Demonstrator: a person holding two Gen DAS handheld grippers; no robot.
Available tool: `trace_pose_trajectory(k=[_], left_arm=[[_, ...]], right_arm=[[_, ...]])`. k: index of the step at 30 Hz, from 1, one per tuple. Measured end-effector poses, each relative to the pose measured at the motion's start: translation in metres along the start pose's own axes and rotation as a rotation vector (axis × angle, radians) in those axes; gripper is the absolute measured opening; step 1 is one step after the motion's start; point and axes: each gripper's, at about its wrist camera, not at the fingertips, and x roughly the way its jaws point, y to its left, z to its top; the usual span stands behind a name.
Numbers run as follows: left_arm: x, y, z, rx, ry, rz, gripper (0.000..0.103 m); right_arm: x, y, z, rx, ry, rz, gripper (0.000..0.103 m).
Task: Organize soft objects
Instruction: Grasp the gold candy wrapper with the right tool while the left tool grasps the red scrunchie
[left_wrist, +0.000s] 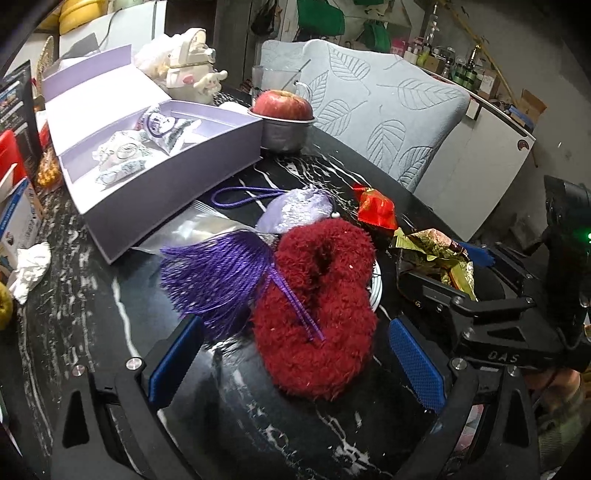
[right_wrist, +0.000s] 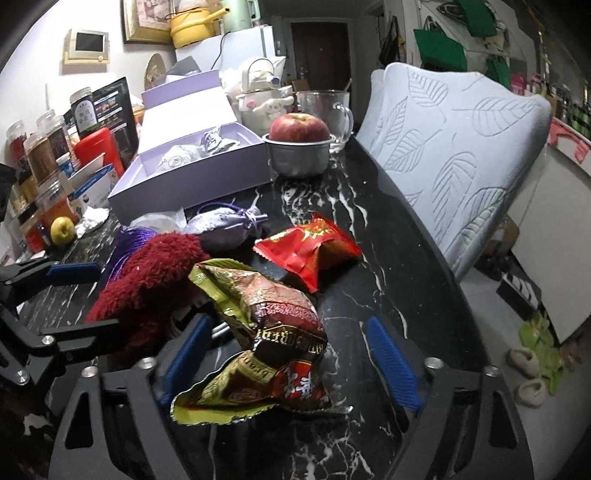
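A dark red fuzzy slipper (left_wrist: 317, 306) lies on the black marble table (left_wrist: 74, 258), between the blue pads of my left gripper (left_wrist: 295, 363), which stands open around it without pressing. A purple tassel (left_wrist: 218, 280) drapes across the slipper from a lavender sachet (left_wrist: 295, 214). In the right wrist view, a crumpled gold-green snack wrapper (right_wrist: 273, 332) sits between the pads of my right gripper (right_wrist: 290, 356), also open, with a clear gap on the right side. A red snack packet (right_wrist: 310, 247) lies just beyond, near the sachet (right_wrist: 221, 230) and slipper (right_wrist: 147, 280).
An open lavender box (left_wrist: 147, 147) holding several small sachets stands at the back left. An apple in a metal cup (left_wrist: 282, 105) and a glass mug (right_wrist: 328, 114) stand behind. Jars (right_wrist: 40, 155) and cartons crowd the left edge. A leaf-patterned chair back (right_wrist: 461, 147) borders the table's right.
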Motion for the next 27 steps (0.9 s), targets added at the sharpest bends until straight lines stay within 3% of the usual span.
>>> trace_pose_trajectory(k=[5,9,11,14,17,27], left_arm=[[0.012,-0.006,0.004,0.006,0.003,-0.035,0.102],[0.02,-0.008,0.004,-0.012,0.001,-0.065,0.098],[0.022,-0.01,0.004,-0.017,0.006,-0.071,0.074],[0.023,-0.014,0.002,-0.001,0.017,-0.061,0.056],[0.015,-0.016,-0.002,0.01,0.014,-0.08,0.05],[-0.02,-0.015,-0.027,0.031,0.012,-0.076,0.05]], right_arm=[[0.003,-0.009,-0.002,0.044,0.032,0.051,0.053],[0.0,-0.012,-0.005,0.057,0.041,0.04,0.052],[-0.003,-0.015,-0.007,0.065,0.044,0.033,0.052],[-0.007,-0.018,-0.011,0.077,0.046,0.023,0.052],[-0.011,-0.02,-0.014,0.083,0.047,0.019,0.052],[-0.024,-0.009,-0.026,0.086,0.051,0.043,0.051]])
